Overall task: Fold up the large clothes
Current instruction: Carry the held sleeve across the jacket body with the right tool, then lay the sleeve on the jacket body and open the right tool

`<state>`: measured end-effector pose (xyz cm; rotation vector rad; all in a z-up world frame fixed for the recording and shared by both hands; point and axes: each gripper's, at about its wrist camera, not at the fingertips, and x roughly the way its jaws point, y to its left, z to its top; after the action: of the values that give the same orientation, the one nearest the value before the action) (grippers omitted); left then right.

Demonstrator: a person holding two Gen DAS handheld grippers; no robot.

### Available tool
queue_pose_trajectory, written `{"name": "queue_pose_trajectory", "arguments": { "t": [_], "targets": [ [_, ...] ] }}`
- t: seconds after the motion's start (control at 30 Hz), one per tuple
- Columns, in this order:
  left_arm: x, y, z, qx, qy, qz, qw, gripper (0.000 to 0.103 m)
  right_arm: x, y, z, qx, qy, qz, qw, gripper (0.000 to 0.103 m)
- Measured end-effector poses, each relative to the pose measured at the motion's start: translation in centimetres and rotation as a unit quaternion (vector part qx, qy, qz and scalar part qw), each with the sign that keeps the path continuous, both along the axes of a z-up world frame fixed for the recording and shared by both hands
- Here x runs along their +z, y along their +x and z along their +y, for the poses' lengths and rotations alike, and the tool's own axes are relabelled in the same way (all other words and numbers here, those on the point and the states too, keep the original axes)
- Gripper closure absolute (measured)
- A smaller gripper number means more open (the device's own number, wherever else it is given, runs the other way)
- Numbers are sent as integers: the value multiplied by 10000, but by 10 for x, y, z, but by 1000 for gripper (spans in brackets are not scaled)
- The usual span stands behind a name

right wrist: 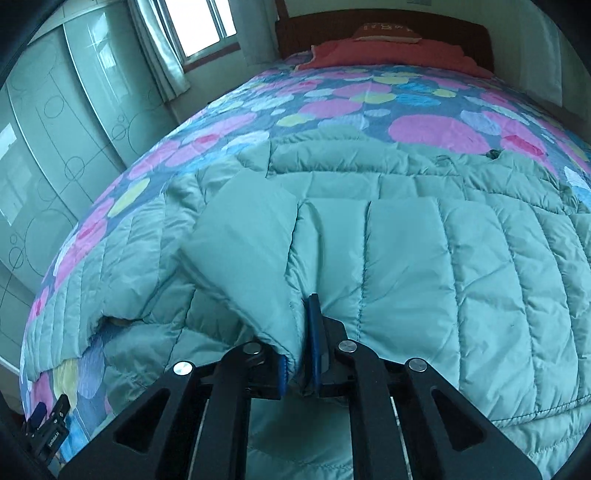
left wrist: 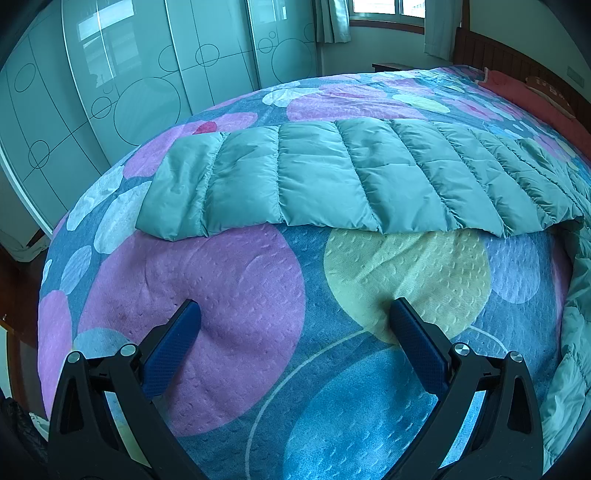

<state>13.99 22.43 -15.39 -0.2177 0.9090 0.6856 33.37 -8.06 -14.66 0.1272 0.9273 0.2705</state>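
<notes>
A large pale-green quilted down jacket (right wrist: 424,258) lies spread on the bed. In the left wrist view one sleeve (left wrist: 332,181) stretches out flat across the bedspread. My left gripper (left wrist: 295,314) is open and empty, its tips resting on bare bedspread short of that sleeve. My right gripper (right wrist: 301,317) is shut on a fold of the jacket's other sleeve (right wrist: 243,240), lifted over the jacket body. The left gripper also shows in the right wrist view (right wrist: 48,424), at the bed's near left edge.
The bedspread (left wrist: 236,295) has large pink, blue and yellow circles. A red pillow (right wrist: 388,51) lies by the wooden headboard (right wrist: 369,22). Glass-fronted wardrobe doors (left wrist: 129,81) run along the left of the bed, with a window (right wrist: 199,26) beyond.
</notes>
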Motion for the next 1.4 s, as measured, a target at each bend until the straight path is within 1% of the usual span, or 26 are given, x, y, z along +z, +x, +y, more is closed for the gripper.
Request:
{"name": "queue_pose_trajectory", "arguments": {
  "t": [0.03, 0.07, 0.1, 0.13, 0.2, 0.27, 0.33, 0.4, 0.43, 0.47, 0.5, 0.57, 0.6, 0.63, 0.67, 0.7, 0.73, 0.8, 0.87, 0.93, 1.0, 1.1, 1.2, 1.23, 1.3, 1.4],
  "targets": [
    [0, -1, -1, 0, -2, -3, 10000, 2, 3, -3, 0, 85, 82, -14, 9999, 69],
    [0, -2, -1, 0, -1, -5, 10000, 2, 7, -7, 0, 138, 149, -16, 9998, 53],
    [0, -1, -1, 1, -2, -4, 10000, 2, 11, -11, -1, 153, 194, -40, 9997, 47],
    [0, -1, -1, 1, 3, -3, 10000, 2, 18, -18, -5, 162, 268, -120, 9994, 45],
    [0, -1, -1, 0, 1, -4, 10000, 2, 33, -31, -20, 118, 332, -263, 9990, 45],
    [0, -1, -1, -1, 2, -6, 10000, 2, 45, -41, -42, -40, 316, -380, 9988, 45],
    [0, -2, -2, 0, 4, -7, 10000, 2, 54, -49, -80, -421, 195, -478, 9978, 45],
    [-1, -2, -2, -1, 2, -8, 10000, 2, 54, -51, -119, -876, -44, -514, 9948, 46],
    [-1, -2, -2, 0, 6, -7, 10000, 2, 51, -52, -141, -1140, -193, -490, 9921, 48],
    [0, -2, -2, 0, 6, -7, 10000, 2, 47, -51, -158, -1336, -278, -424, 9897, 52],
    [0, -1, -1, 0, 8, -6, 10000, 2, 40, -52, -181, -1568, -311, -313, 9866, 53],
    [0, -1, -1, 0, 9, -7, 10000, 2, 24, -50, -212, -1858, -364, -109, 9819, 58],
    [0, -1, -1, 0, 13, -4, 10000, 2, 16, -48, -222, -1920, -381, 4, 9807, 58],
    [0, -1, -1, 0, 16, -2, 10000, 2, 4, -45, -231, -1919, -341, 208, 9806, 58],
    [-1, -2, -1, -1, 10, -7, 10000, 2, -9, -40, -238, -1876, -225, 404, 9812, 59],
    [0, -1, 0, -1, 13, -3, 10000, 2, -15, -39, -241, -1832, -154, 403, 9821, 60],
    [-1, -2, -1, -1, 3, -10, 10000, 2, -14, -38, -240, -1766, -209, 376, 9833, 60],
    [-1, -2, -1, -2, 2, -13, 10000, 2, -6, -34, -237, -1672, -312, 386, 9847, 60],
    [-1, -1, -1, -1, 7, -10, 10000, 2, 9, -29, -240, -1676, -213, 160, 9855, 60],
    [-1, -1, -1, -1, 14, -9, 10000, 2, 23, -22, -252, -1840, -170, -54, 9828, 60],
    [-1, -1, 0, -1, 6, -14, 10000, 2, 27, -9, -266, -2047, -119, -120, 9787, 60],
    [-1, -1, 0, -1, 8, -14, 10000, 2, 19, 13, -282, -2260, -186, -84, 9739, 59],
    [-1, -1, 0, -1, 5, -17, 10000, 2, -10, 35, -289, -2217, -188, 409, 9741, 58],
    [-1, -1, 0, -2, 2, -19, 10000, 2, -10, 35, -289, -2212, -243, 387, 9741, 57],
    [-1, -2, -1, -2, 1, -24, 10000, 2, 1, 35, -287, -2204, -311, 386, 9742, 58],
    [-1, -1, -1, -2, 19, -15, 10000, 2, 22, 34, -288, -2265, -258, 80, 9736, 58]
  ]
}}
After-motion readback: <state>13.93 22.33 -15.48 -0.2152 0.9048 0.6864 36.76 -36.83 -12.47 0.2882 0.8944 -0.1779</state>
